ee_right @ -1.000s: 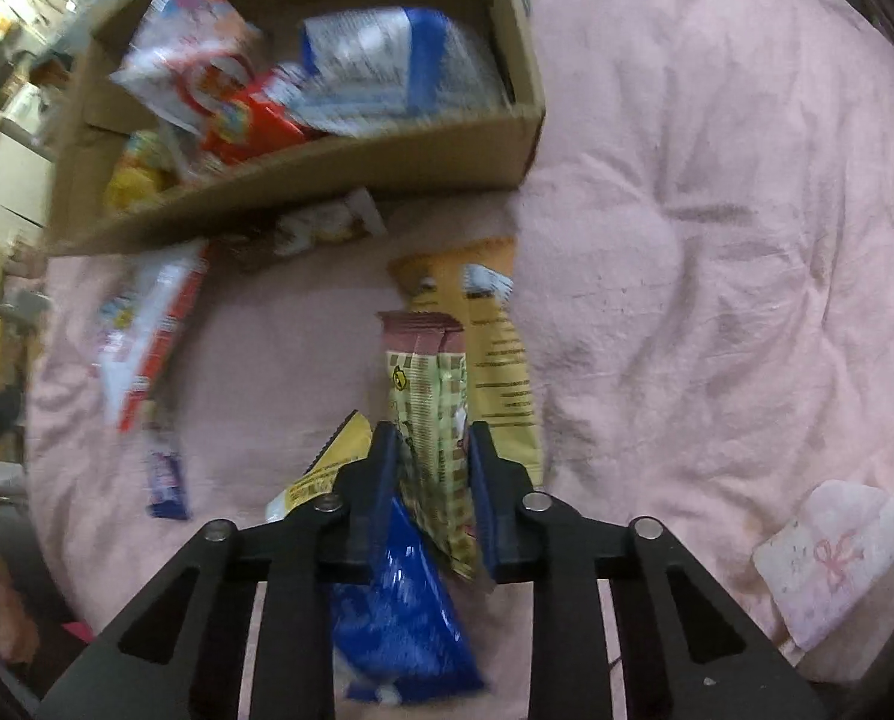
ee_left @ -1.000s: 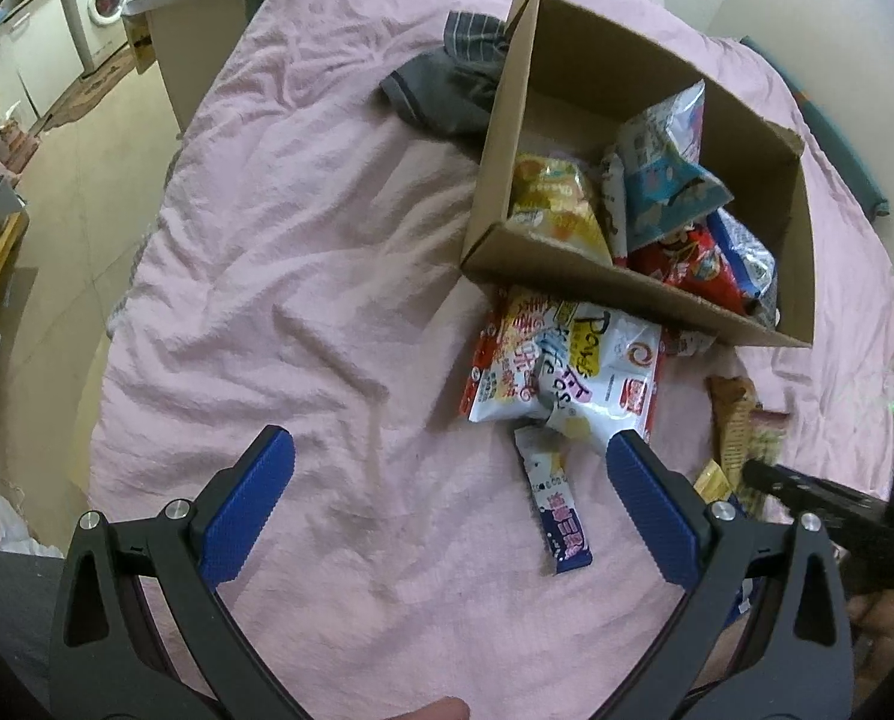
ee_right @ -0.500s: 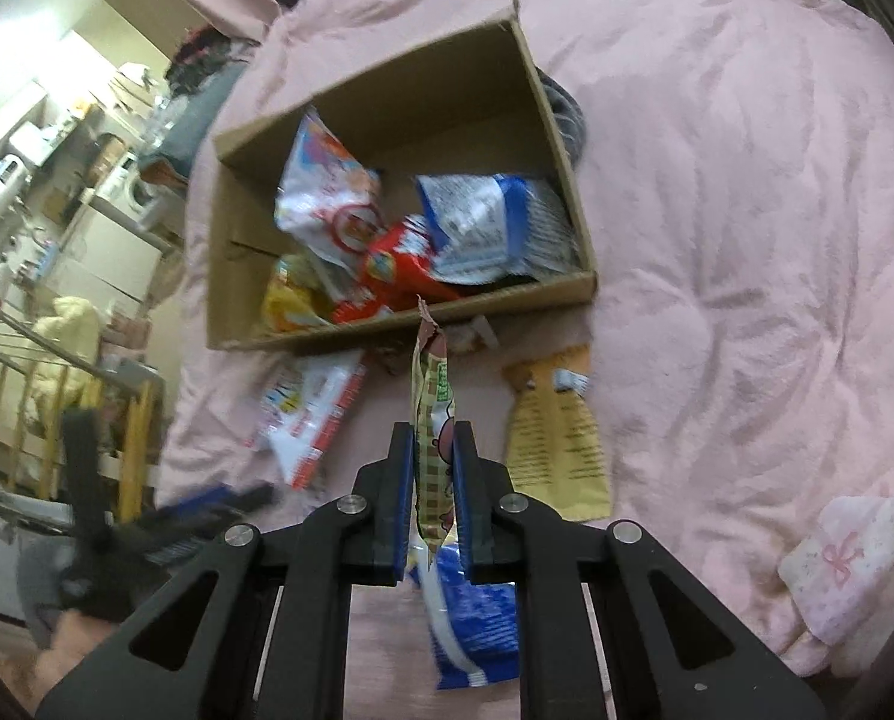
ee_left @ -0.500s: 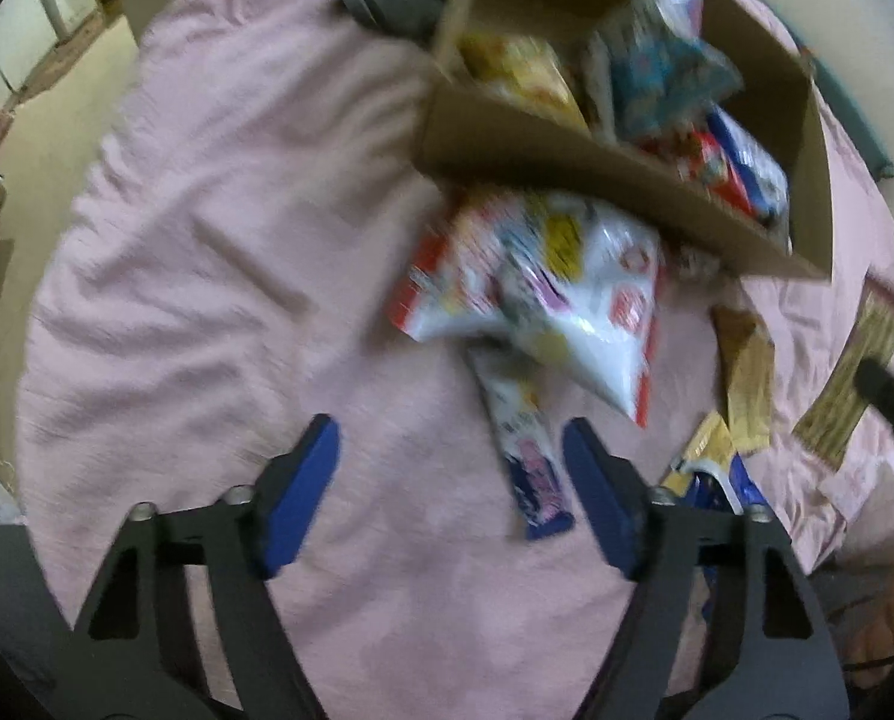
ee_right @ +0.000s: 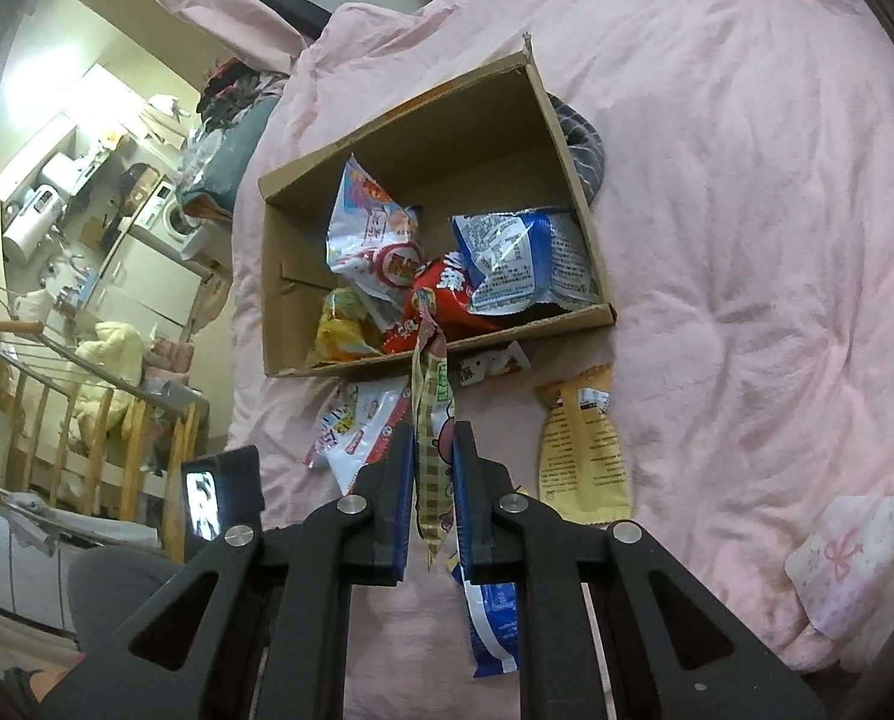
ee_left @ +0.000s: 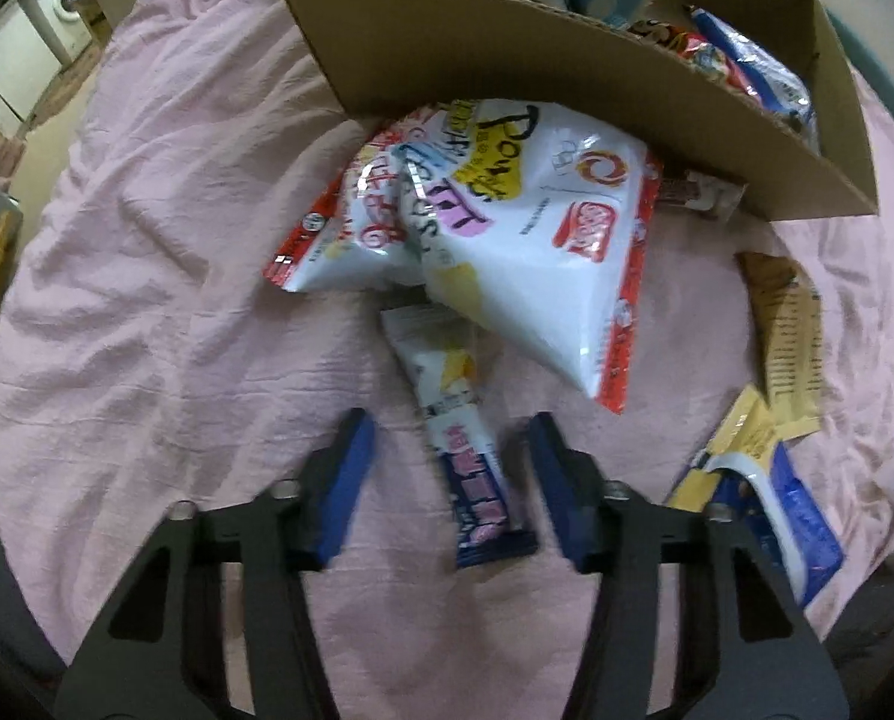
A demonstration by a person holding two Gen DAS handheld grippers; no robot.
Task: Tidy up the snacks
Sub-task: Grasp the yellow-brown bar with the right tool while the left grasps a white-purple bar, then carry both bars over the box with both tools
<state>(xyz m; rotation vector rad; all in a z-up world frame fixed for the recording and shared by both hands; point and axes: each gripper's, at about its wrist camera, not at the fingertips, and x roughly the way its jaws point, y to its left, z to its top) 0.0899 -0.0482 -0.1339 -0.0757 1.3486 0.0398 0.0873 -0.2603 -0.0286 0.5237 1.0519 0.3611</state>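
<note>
On the pink bed (ee_left: 147, 276), the left gripper (ee_left: 450, 468) has been closing, fingers astride a bar (ee_left: 465, 438), not touching. Right gripper (ee_right: 434, 468) pinches a packet (ee_right: 432, 438) before the box (ee_right: 573, 174).

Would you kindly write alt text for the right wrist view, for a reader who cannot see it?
The right gripper is shut on a thin checked snack packet, holding it above a pink bedspread. Beyond it lies an open cardboard box holding several snack bags, with a tan packet and other snacks loose on the bedspread nearby.
</note>
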